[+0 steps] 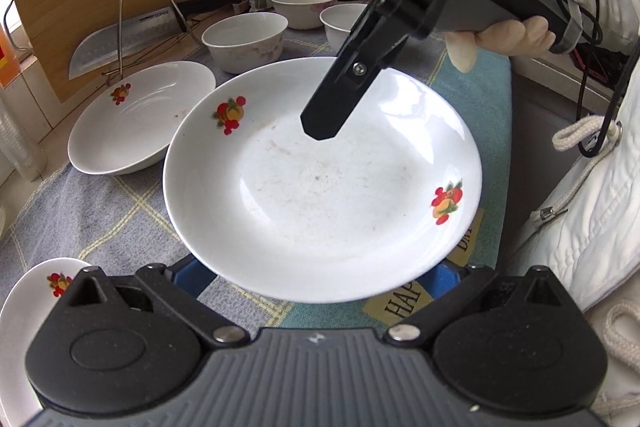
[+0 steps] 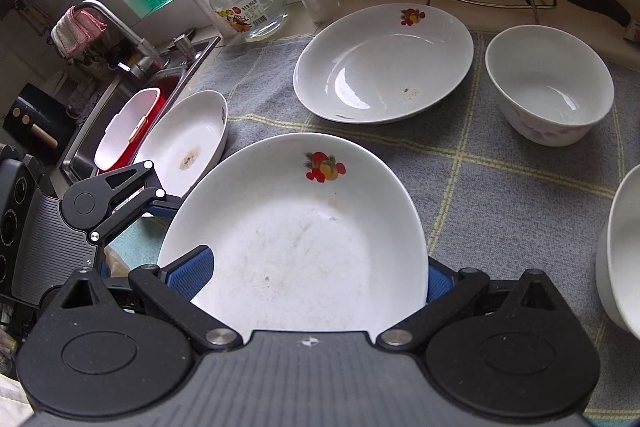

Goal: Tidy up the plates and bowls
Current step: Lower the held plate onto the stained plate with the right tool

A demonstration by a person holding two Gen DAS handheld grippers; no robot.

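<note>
Starting at your left, at about nine o'clock in the right wrist view, a small plate (image 2: 184, 147) lies alone by the sink (image 2: 120, 115). Your left gripper (image 1: 316, 275) is spread wide, its blue pads showing just under the near rim of the middle plate (image 1: 320, 187). I cannot tell whether it bears any weight. Your right gripper (image 2: 316, 275) is also spread, with a pad on either side of that same plate. At twelve o'clock a third plate (image 2: 384, 63) sits apart on the cloth (image 2: 500, 195). At two o'clock stands one bowl (image 2: 548, 87), and the left wrist view shows two more bowls (image 1: 304, 5) behind it. Nothing is stacked yet, so I judge the job barely begun: three plates and three bowls to gather.
</note>
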